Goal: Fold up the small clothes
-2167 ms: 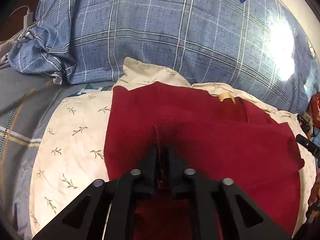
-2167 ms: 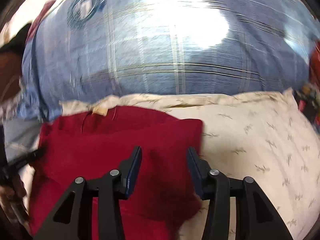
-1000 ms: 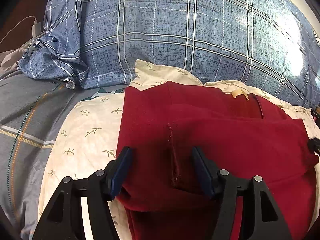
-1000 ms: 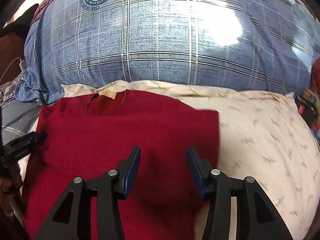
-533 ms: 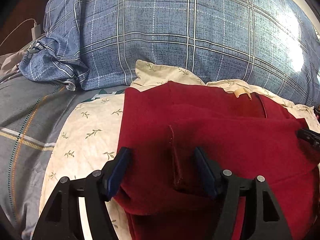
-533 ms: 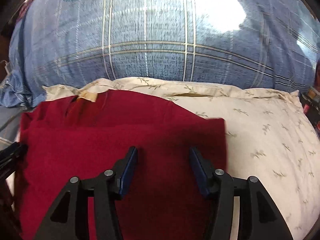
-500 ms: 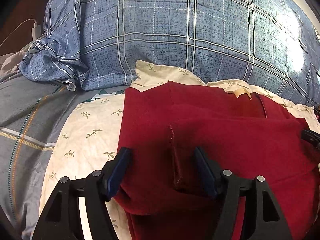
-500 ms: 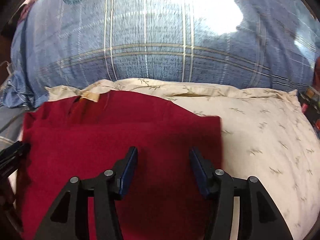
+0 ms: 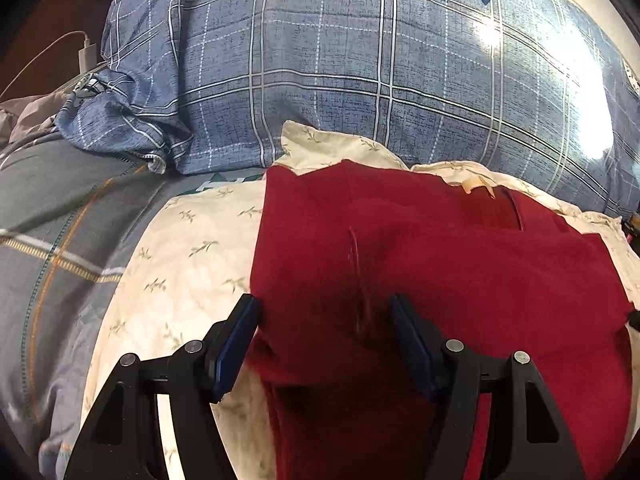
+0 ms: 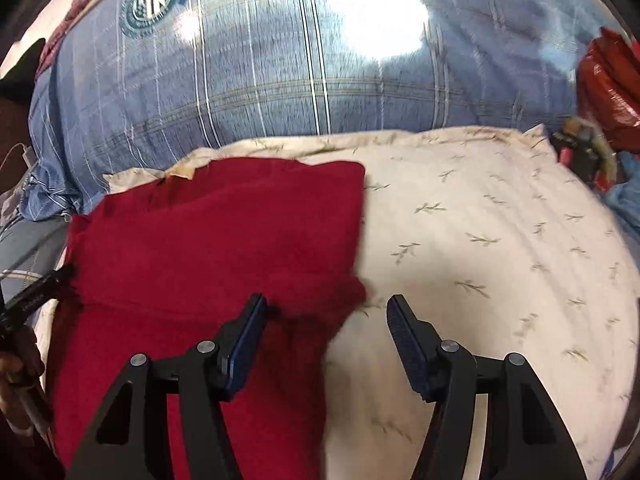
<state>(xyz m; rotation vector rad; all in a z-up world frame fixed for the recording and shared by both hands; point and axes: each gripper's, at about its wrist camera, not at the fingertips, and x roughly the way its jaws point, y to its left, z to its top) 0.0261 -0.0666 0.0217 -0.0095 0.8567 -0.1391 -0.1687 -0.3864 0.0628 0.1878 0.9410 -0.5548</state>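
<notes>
Lying folded on our cream leaf-print pillow [image 9: 188, 256]: one red garment [image 9: 460, 280]. Left gripper [image 9: 325, 320]: jaws wide, straddling its raised seam, pads not pressing. Right gripper [image 10: 326, 318]: jaws opening over the garment's right edge, gripping nothing. Behind: blue plaid pillow [image 9: 340, 72].

two seconds ago the left gripper [image 9: 325, 322] was pinched shut on a raised ridge of the red garment [image 9: 460, 280]; its jaws have since spread wide, and the ridge now lies loose between them, untouched. the right gripper [image 10: 326, 320] has slid sideways off the middle of the garment: its jaws, which are opening, now straddle the garment's right edge, with one finger over red cloth and the other over the cream leaf-print pillow [image 10: 500, 260].
</notes>
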